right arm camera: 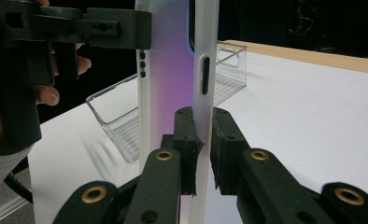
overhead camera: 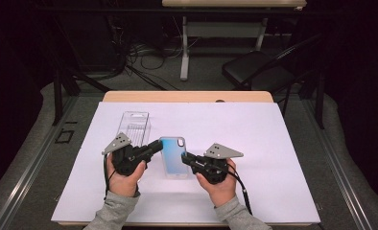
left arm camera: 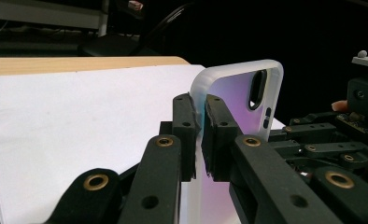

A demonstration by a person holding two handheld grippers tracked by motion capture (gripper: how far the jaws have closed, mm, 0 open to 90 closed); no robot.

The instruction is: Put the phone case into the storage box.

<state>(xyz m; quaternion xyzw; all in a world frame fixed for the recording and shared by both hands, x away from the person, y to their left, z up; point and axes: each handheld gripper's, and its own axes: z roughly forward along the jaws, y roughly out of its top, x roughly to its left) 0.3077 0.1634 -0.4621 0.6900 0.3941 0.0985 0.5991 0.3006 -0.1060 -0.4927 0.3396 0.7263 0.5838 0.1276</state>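
Left fingers: the left gripper (left arm camera: 199, 133) has its two black pads pressed onto the left side rim of the phone case (left arm camera: 233, 100); in the left gripper view the rim runs up between them with no gap.
Right fingers: the right gripper (right arm camera: 201, 144) is clamped the same way on the opposite side rim, the frosted edge with its slot-shaped button cutout rising between the pads.
Hands: the left hand (overhead camera: 124, 178) and right hand (overhead camera: 219, 184) come in from 6 o'clock, grey sleeves at the wrists, each wrapped round its tool; the left gripper (overhead camera: 154, 146) reaches toward 3 o'clock, the right gripper (overhead camera: 186, 158) toward 9 o'clock.
Case position: the phone case (overhead camera: 173, 156) sits near the middle of the white sheet, held between the two tools; whether it touches the sheet I cannot tell.
Case direction: its long axis runs 12 to 6 o'clock, camera cutout at the far end, top right corner; the panel is translucent with a blue-to-purple tint.
Surface: white sheet (overhead camera: 254, 139) over a wooden table (overhead camera: 187, 96).
Neighbours: a clear plastic box (overhead camera: 133, 127) lies at about 10 o'clock from the case, just beyond the left gripper and apart from the case.
Beyond the table: a black chair (overhead camera: 254, 69) and tangled cables (overhead camera: 148, 55) on the floor at 12 o'clock.
Obstructions: the path between case and box is crossed by the left gripper itself.
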